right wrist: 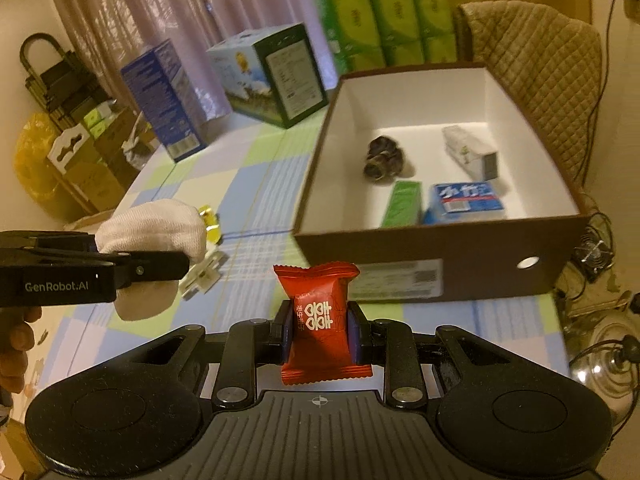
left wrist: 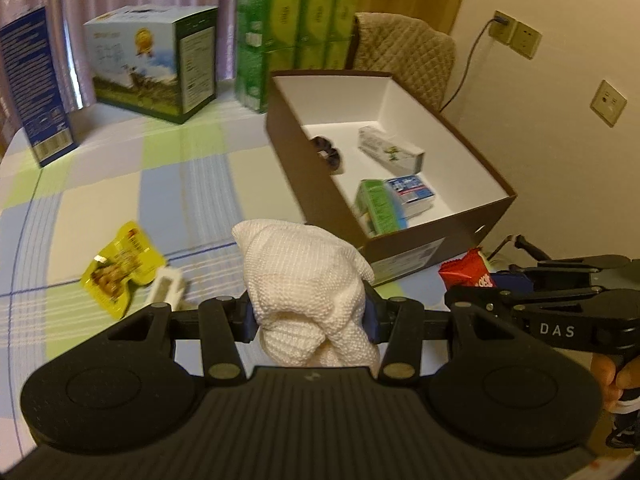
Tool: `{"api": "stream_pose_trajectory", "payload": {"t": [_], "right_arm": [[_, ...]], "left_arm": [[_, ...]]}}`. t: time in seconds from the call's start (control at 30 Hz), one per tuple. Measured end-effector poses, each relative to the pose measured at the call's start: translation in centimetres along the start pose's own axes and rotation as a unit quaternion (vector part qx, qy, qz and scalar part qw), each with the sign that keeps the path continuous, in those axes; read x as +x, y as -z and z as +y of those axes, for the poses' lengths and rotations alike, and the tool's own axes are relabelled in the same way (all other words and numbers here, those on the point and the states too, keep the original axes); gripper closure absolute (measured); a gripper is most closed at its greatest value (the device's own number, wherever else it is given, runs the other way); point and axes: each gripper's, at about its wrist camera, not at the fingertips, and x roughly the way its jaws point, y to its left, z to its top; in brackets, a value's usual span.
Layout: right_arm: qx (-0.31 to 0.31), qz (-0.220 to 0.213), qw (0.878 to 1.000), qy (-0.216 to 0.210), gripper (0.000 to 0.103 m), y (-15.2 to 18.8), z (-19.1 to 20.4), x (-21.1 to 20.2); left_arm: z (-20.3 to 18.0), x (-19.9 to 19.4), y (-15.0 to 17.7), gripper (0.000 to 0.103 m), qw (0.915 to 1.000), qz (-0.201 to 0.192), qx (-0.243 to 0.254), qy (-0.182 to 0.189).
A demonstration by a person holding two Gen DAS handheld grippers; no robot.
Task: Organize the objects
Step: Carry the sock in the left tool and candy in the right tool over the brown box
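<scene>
While both tongs are loaded, findings follow.
Bench: checked cloth (left wrist: 120, 184); cartons at 11 o'clock; curtain behind.
Box: open brown box (right wrist: 460, 240) at 1 o'clock, white inside, holding small packs and a dark item.
Left tongs (left wrist: 310, 316): closed on a white knitted cloth (left wrist: 304, 280), above the bench.
Right tongs (right wrist: 320, 334): clamped on a red snack packet (right wrist: 320, 320), upright, near the box front.
Loose: yellow sachet (left wrist: 120, 266) at 9 o'clock.

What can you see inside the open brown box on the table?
Inside the brown box: a dark bundle, a white carton, a green packet and a blue-and-white pack. The near wall hides the floor strip behind it.
</scene>
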Motion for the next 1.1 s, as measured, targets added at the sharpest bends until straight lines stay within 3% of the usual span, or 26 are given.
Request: {"api": "stream_pose_trajectory", "payload": {"t": [0.47,0.83,1.1], "right_arm": [[0.009,-0.036,0.999,0.008,0.079,-3.6,-5.7,-1.7],[-0.007,-0.056,0.998,0.02,0.079,-9.0,-8.7,0.9],[-0.017,-0.042,0.999,0.025,0.079,-12.3,-10.7,4.4]], "left_arm": [[-5.7,4.1,-4.6,0.06,0.9994,-0.01,0.031,0.012],[-7.1,9.1,-9.2,0.06,0.9992,-0.004,0.039,-0.01],[-6.9,12.9,-12.3,0.06,0.9988,0.002,0.042,-0.023]]}}
